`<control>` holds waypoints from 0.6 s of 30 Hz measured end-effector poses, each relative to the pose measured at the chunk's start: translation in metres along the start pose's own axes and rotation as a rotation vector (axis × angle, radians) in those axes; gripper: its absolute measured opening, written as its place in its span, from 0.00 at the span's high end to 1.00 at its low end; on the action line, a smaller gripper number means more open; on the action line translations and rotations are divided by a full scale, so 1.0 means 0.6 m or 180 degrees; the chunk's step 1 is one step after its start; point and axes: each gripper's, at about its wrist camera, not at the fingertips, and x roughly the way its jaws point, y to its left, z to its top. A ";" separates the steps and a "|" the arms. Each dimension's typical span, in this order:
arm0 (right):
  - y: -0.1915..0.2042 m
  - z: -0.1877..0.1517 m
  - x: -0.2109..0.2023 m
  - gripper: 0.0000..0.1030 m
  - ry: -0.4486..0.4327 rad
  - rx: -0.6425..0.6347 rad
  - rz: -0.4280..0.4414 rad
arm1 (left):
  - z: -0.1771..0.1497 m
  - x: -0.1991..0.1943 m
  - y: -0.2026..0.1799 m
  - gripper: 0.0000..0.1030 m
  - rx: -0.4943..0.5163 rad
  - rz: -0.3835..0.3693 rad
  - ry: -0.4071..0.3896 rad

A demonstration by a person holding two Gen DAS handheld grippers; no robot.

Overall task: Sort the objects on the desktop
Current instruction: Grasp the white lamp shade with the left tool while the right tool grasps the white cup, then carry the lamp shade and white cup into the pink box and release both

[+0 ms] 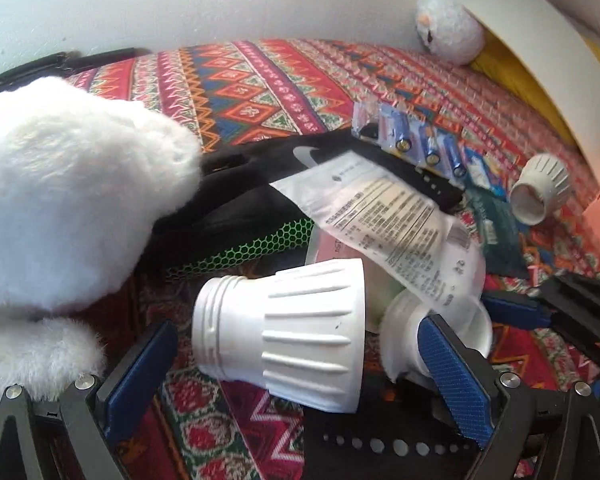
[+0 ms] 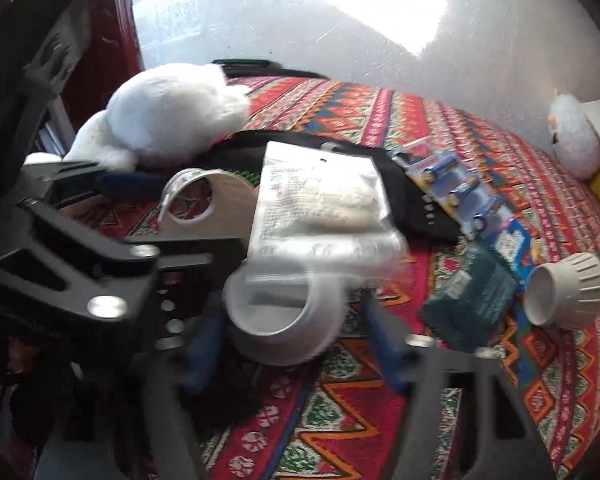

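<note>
Sprawling at the far left of the left wrist view is one large white plush toy (image 1: 60, 200); the left gripper (image 1: 300, 364) stands released, its blue pads either side of one ribbed white plastic socket (image 1: 284, 336) lying on the patterned red woven cloth (image 1: 260, 80) without pressing it; above it one clear printed packet (image 1: 384, 220), text too small to read; one battery blister pack (image 1: 424, 144) holding three visible cells; a second ribbed socket (image 1: 540, 188) at right; one small white plush ball (image 1: 448, 28) upper right. In the right wrist view the right gripper (image 2: 296, 336) straddles a third white socket (image 2: 284, 320), blurred, grip uncertain.
</note>
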 end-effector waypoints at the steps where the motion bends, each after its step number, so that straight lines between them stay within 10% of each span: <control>1: -0.003 -0.001 -0.003 0.43 -0.0010 0.0033 -0.0028 | 0.002 0.001 -0.002 0.11 0.0009 -0.0041 -0.0005; 2: -0.008 -0.003 -0.008 0.43 -0.0022 0.0073 -0.0032 | 0.003 0.003 -0.002 0.35 -0.0005 -0.0039 0.0017; 4: -0.023 -0.008 -0.019 0.43 -0.0027 0.0162 -0.0013 | 0.005 0.003 -0.002 0.44 -0.0036 -0.0032 0.0052; 18: -0.054 -0.080 -0.193 0.43 -0.0057 0.0506 -0.0088 | -0.053 -0.177 -0.082 0.45 -0.0073 -0.0042 -0.0272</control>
